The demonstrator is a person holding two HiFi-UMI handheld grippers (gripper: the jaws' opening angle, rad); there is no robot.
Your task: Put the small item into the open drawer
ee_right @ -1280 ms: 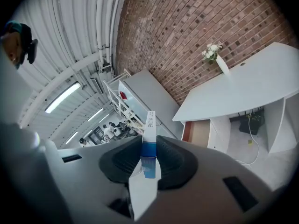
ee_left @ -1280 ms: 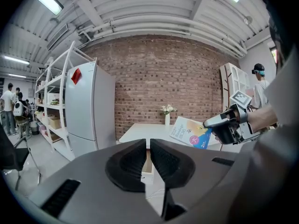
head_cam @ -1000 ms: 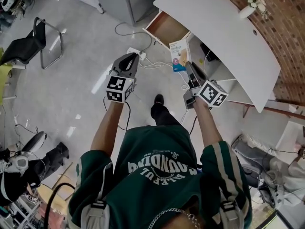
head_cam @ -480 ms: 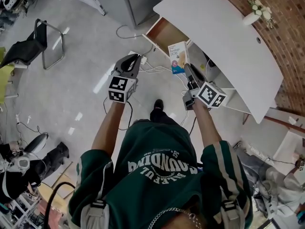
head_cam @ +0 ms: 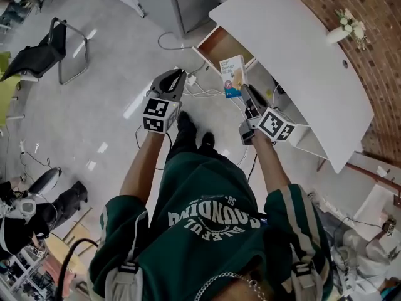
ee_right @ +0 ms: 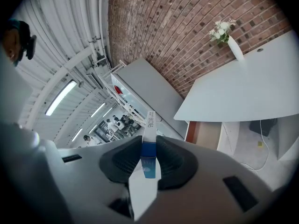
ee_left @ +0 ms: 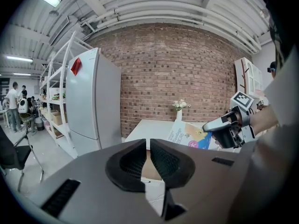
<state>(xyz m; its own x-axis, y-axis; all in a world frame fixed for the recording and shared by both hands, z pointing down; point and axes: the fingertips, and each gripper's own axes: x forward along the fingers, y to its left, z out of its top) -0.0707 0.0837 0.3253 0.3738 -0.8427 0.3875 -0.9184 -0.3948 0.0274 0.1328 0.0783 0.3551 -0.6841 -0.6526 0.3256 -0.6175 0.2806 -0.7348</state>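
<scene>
The right gripper (head_cam: pixel 245 93) has its fingers (ee_right: pixel 122 161) clenched on a small blue-and-white box (head_cam: pixel 233 75), holding it in the air near the open drawer (head_cam: pixel 220 44) under the white bench (head_cam: pixel 294 49). The left gripper (head_cam: pixel 174 77) hangs beside it above the floor (head_cam: pixel 113 74), fingers almost together, seemingly with nothing between them.

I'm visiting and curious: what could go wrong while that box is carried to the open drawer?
1. The right gripper pinches the flat box by one end, so it may swing or slip out.
2. Cables lie on the floor before the drawer: a tripping hazard.
3. The box could bump the tabletop overhanging the drawer.
</scene>
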